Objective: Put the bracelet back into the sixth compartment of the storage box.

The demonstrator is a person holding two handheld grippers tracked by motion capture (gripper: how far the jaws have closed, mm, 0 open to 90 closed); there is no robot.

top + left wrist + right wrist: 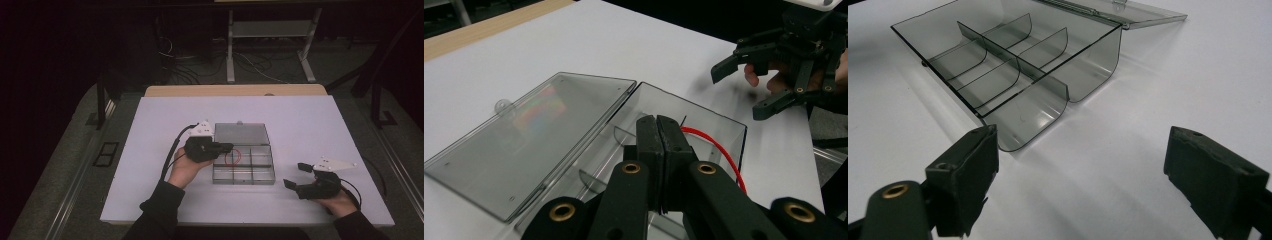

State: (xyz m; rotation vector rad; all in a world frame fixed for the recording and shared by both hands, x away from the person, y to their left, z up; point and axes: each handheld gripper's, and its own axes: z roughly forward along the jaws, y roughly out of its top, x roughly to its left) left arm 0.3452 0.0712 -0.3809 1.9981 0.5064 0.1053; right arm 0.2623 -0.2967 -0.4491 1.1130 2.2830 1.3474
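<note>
So there's a clear divided box mid-counter, lid flipped open flat on the far side. A red loop sits in a middle compartment, far row. The left tool hangs right over that loop with its jaws pressed together; can't tell if it's pinching anything. The right tool is near the counter's near-right edge, jaws spread wide, nothing in them, well apart from the box. Loads of bare counter all around.
</note>
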